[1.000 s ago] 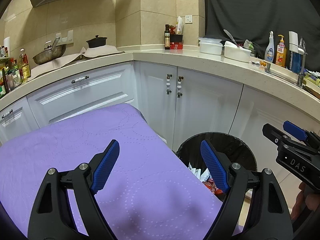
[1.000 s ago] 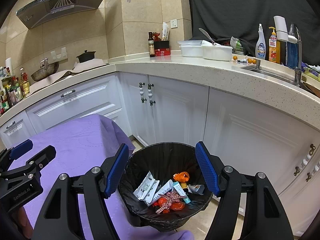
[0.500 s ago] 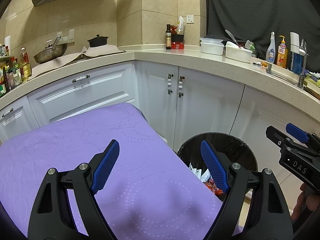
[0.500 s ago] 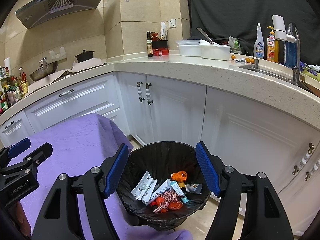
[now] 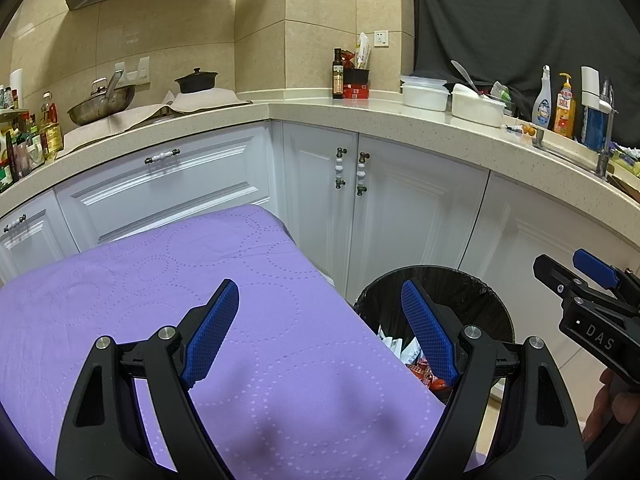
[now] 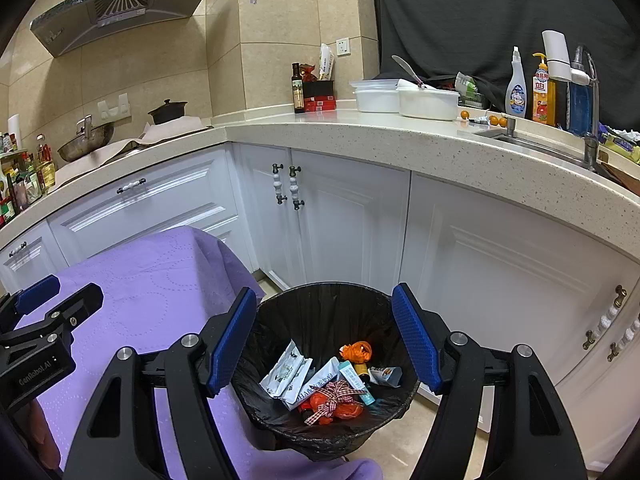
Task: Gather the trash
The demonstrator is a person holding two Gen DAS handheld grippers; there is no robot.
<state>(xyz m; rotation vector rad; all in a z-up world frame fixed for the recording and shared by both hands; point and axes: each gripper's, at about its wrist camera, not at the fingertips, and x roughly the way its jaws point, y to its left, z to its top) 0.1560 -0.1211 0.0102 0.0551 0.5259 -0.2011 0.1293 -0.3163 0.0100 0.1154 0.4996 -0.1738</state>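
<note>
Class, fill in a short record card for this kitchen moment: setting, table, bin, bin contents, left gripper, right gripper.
setting: kitchen corner, white cabinets
table: purple cloth, nothing visible on it
bin: black-lined trash bin on the floor beside the table
bin contents: wrappers, orange scrap, red checked ribbon
left gripper: open, holds nothing, over the cloth
right gripper: open, holds nothing, above the bin

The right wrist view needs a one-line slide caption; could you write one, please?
Open right gripper hovers empty above the black-lined trash bin holding wrappers beside the purple-covered table.

purple dotted-ring tablecloth (image 5: pixel 240 320), black bin liner (image 6: pixel 332 320) (red checked ribbon (image 6: pixel 334 394) inside)
</note>
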